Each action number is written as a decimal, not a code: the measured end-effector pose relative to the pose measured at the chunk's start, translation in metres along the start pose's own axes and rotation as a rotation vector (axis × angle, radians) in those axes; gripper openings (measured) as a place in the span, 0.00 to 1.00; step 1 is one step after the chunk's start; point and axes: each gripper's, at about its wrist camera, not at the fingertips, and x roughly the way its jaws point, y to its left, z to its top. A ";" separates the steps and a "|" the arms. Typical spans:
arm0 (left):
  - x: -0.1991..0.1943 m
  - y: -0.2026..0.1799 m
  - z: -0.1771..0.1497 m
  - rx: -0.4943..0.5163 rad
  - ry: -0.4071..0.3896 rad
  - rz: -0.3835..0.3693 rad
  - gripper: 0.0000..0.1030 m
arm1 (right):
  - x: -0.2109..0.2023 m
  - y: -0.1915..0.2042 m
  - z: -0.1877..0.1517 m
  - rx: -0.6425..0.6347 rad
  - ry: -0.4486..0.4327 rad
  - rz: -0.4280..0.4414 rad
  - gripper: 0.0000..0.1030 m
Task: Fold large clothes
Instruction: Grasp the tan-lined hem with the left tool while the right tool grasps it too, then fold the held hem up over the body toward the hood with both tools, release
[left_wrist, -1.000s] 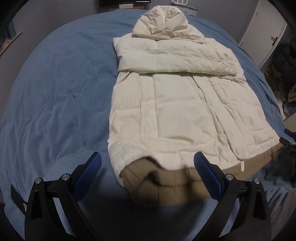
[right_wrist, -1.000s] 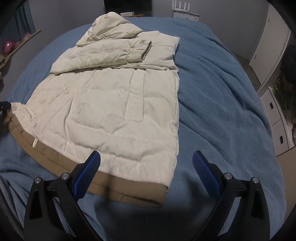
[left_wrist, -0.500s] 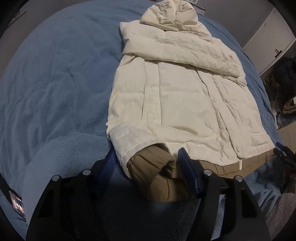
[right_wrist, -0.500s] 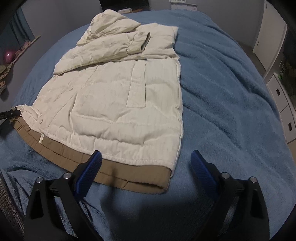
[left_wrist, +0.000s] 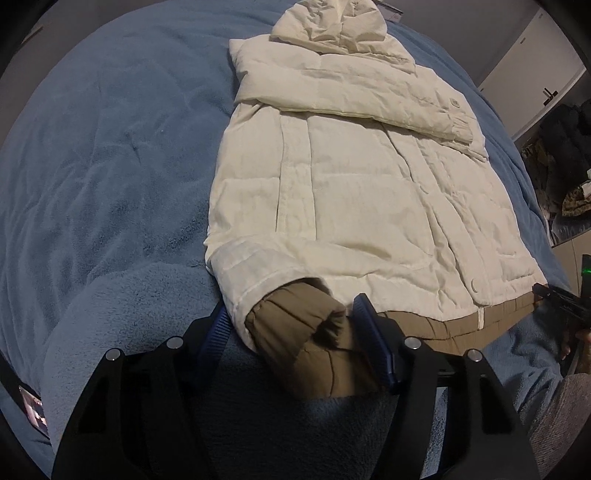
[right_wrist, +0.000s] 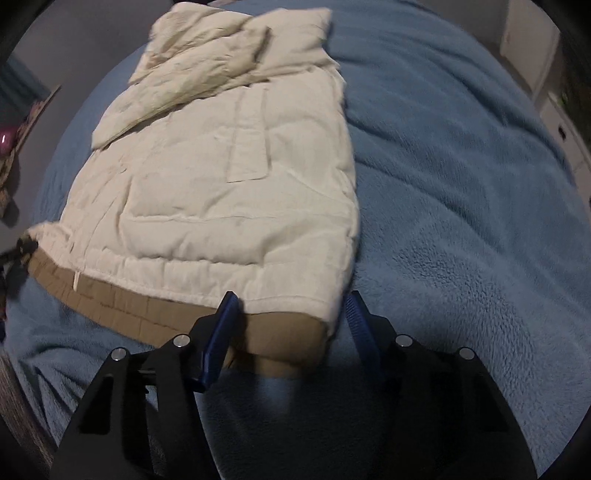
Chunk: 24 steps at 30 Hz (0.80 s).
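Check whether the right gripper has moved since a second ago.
Yes. The right gripper has come forward to the hooded jacket: its fingers, earlier short of the tan hem, now straddle the hem's corner.

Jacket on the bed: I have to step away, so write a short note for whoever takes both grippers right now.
Left gripper: closed on the near left corner of the jacket, on the bunched tan hem.
Right gripper: straddling the near right hem corner, one finger above and one beside it; whether it has clamped is unclear.
Jacket lies front up on the blue blanket, hood at the far end.
Done: sleeve folded across the chest.
Left: confirm the right grip, then probably lift both hem corners and fold the bottom up toward the hood.
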 end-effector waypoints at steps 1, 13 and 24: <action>0.001 0.001 0.000 -0.002 0.007 -0.001 0.62 | 0.002 0.000 0.001 0.002 0.004 0.003 0.55; -0.017 -0.006 0.011 0.053 -0.085 -0.066 0.23 | -0.034 0.041 0.015 -0.209 -0.192 -0.095 0.13; -0.055 -0.015 0.086 0.096 -0.238 -0.073 0.18 | -0.095 0.071 0.108 -0.266 -0.375 -0.077 0.11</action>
